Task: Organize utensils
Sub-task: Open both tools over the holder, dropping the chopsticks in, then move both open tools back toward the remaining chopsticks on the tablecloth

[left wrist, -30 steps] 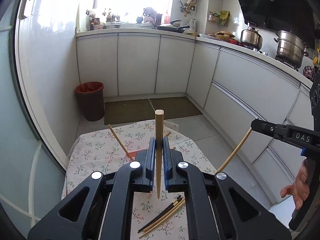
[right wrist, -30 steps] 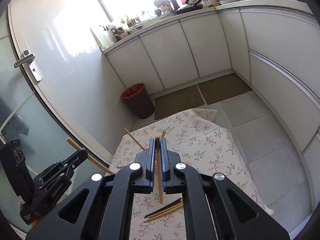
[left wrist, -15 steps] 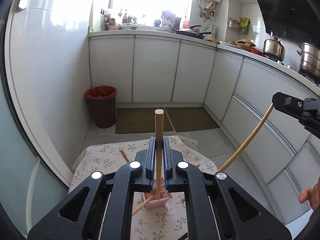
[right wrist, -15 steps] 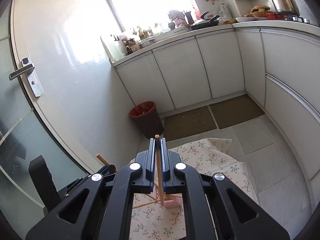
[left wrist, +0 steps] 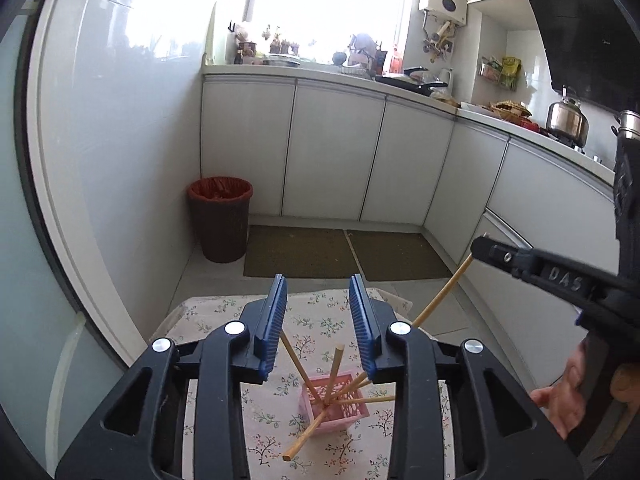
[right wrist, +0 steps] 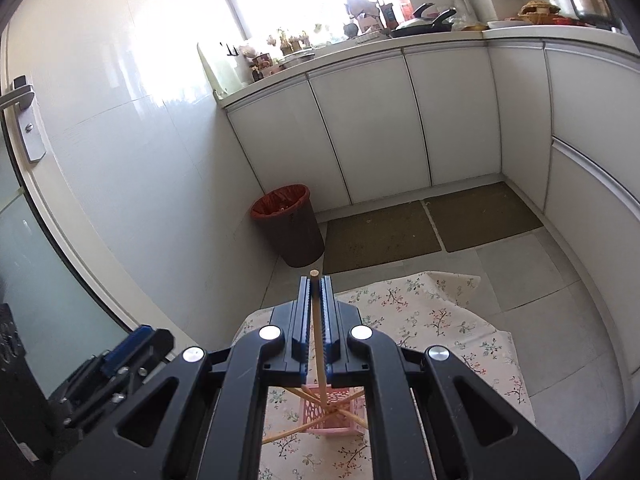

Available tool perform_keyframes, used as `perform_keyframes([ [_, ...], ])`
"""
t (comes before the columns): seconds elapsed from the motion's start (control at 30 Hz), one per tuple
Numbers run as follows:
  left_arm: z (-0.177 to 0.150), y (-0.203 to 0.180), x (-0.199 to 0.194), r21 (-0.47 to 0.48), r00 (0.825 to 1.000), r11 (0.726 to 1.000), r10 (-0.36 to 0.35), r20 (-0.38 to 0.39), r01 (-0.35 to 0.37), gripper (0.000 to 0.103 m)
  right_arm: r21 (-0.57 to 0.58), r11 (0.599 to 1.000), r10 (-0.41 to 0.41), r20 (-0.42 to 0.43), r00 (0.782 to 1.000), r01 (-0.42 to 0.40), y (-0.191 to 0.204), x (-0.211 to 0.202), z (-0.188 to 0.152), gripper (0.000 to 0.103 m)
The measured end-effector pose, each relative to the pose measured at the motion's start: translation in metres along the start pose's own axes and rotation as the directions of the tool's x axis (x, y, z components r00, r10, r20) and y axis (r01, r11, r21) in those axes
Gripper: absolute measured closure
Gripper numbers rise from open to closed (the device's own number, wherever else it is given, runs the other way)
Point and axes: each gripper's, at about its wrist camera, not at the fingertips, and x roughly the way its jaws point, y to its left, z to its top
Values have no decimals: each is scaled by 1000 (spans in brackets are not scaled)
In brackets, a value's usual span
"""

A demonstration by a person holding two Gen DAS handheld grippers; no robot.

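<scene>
Tongs first: the left gripper (left wrist: 318, 320) has its blue-padded jaws spread wide with nothing between them, hovering above a pink perforated basket (left wrist: 335, 404) that stands on a table covered by a floral cloth (left wrist: 256, 416). Several wooden chopsticks (left wrist: 333, 372) lean in that basket, fanning out in different directions; one tilts low toward the camera with its end out over the cloth, another stands nearly upright. The right gripper (right wrist: 316, 312) has its jaws pressed together on a single wooden chopstick (right wrist: 318, 340), which runs up the slot between them, its top end poking just past the fingertips and its lower part reaching down toward the basket (right wrist: 332, 416) below. Seen from the left wrist, the right gripper (left wrist: 478, 246) comes in from the right edge, and the held chopstick (left wrist: 440, 296) slants down and leftward from it toward the basket; whether its lower tip is inside the basket is hidden behind the left gripper's body. A bare hand (left wrist: 560, 400) shows under the right gripper at the frame's edge. Beyond the table lie two brown floor mats (left wrist: 304, 252), a dark bin with a red liner (left wrist: 220, 218) by the wall, and white cabinets (left wrist: 332, 152) under a cluttered counter.
</scene>
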Motion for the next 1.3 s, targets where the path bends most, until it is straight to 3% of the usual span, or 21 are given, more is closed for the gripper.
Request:
perform_keyframes([
  [0.1,2,9,-6,-10,1000,1000,25,13,-24,62,-6,1000,-1,-33,999,1,0,14,-10,98],
  [0.23,-6,19,1,-12,996,997,82,-32,-82,62,-33,999,-27,-82,996,24,6,29,-28,89],
  [0.4,-11,29,-7,-39,994,994,97,-49,-99,62,-69,996,-55,-73,996,50,11,15,-33,87],
  [0.5,-11,24,-20,-29,994,995,99,-45,-100,61,-86,994,-68,-33,997,65,14,-9,-34,71],
  [0.67,-20,10,-43,-10,995,995,94,-38,-94,54,-93,992,-88,-16,996,86,12,-46,-41,66],
  [0.73,-25,6,-50,-7,995,996,87,-45,-87,54,-77,993,-94,-17,995,93,7,-59,-48,51],
  [0.93,-41,-9,-68,-2,995,996,86,-55,-86,39,-35,991,-127,-25,992,126,-6,-86,-67,33],
  [1.03,-48,-13,-77,-11,994,995,97,-40,-98,24,-20,989,-148,-16,989,147,-13,-97,-78,21],
  [1.2,-62,-15,-83,-15,993,994,104,-56,-105,8,50,983,-178,-10,984,178,-35,-111,-96,12],
  [1.3,-77,-19,-81,5,991,995,98,-90,-98,7,94,977,-191,-39,981,194,-53,-113,-110,10],
])
